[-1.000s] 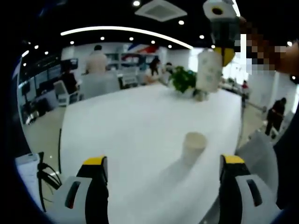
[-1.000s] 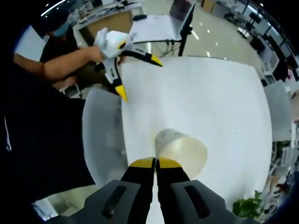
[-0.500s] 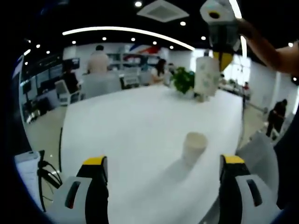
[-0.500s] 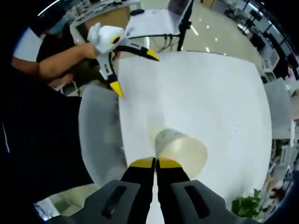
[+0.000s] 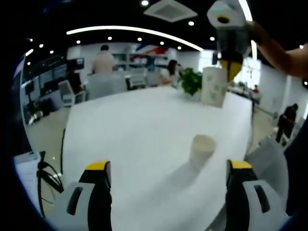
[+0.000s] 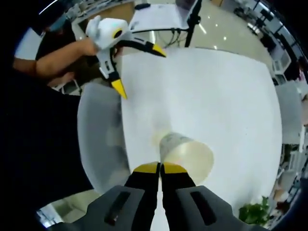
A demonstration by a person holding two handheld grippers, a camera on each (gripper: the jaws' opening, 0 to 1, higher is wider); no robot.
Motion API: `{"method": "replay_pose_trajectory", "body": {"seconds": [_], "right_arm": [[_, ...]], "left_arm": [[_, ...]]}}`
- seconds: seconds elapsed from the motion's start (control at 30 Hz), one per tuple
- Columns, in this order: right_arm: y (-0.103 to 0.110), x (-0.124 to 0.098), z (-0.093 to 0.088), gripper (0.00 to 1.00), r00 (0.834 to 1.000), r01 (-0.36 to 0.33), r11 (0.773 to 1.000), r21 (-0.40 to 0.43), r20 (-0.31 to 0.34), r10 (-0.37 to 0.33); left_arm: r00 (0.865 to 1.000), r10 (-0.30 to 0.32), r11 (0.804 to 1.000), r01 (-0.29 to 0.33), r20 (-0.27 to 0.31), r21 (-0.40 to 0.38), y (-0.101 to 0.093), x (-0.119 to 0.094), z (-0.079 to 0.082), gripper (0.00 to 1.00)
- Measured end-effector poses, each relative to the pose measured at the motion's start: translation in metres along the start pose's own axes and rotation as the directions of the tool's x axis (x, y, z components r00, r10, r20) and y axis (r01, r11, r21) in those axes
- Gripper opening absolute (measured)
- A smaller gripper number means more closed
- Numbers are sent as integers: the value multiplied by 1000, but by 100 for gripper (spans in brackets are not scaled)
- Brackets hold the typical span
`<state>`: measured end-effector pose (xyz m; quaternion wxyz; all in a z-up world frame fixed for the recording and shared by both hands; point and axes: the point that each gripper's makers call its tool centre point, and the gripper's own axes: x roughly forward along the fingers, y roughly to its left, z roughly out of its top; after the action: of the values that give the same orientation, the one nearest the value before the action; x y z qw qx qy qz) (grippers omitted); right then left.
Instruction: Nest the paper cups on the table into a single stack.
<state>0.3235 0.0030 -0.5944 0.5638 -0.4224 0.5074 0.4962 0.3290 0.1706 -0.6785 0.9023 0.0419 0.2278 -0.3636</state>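
A white paper cup [image 5: 202, 148] stands upright on the white table [image 5: 134, 125], right of centre between my left gripper's [image 5: 168, 166] open jaws and a little beyond them. My right gripper [image 5: 226, 29] comes down from the upper right and holds a second paper cup [image 5: 213, 85] in the air beyond the standing cup. In the right gripper view, my right gripper [image 6: 160, 167] is shut on the rim of that held cup [image 6: 185, 154], above the table [image 6: 216, 96]. The left gripper [image 6: 139, 70] shows at the upper left, open and empty.
A potted plant [image 5: 191, 81] stands at the table's far end, with chairs and people in the office behind it. A grey chair [image 6: 98, 139] sits at the table's near edge beside the person. The plant [image 6: 255, 211] also shows low in the right gripper view.
The right gripper has brought the held cup slightly lower in the left gripper view. The standing cup and the left gripper have stayed in place.
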Motion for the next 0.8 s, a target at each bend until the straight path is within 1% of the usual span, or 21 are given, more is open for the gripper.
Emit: {"method": "replay_pose_trajectory", "body": {"seconds": [0.1, 0.27, 0.6, 0.8], "right_arm": [[0, 8, -1, 0, 1000, -1, 1000, 9, -9, 1], [2, 18, -2, 0, 1000, -11, 1000, 14, -20, 11], [5, 40, -5, 0, 999, -25, 999, 28, -32, 26], [4, 54, -7, 0, 998, -42, 998, 52, -38, 44]], "left_arm": [[1000, 4, 1000, -4, -12, 24, 0, 0, -3, 99], [1000, -7, 999, 7, 8, 36, -5, -2, 2, 99], [1000, -7, 1000, 7, 22, 9, -4, -1, 3, 99], [1000, -22, 999, 22, 7, 32, -8, 0, -1, 99]]}}
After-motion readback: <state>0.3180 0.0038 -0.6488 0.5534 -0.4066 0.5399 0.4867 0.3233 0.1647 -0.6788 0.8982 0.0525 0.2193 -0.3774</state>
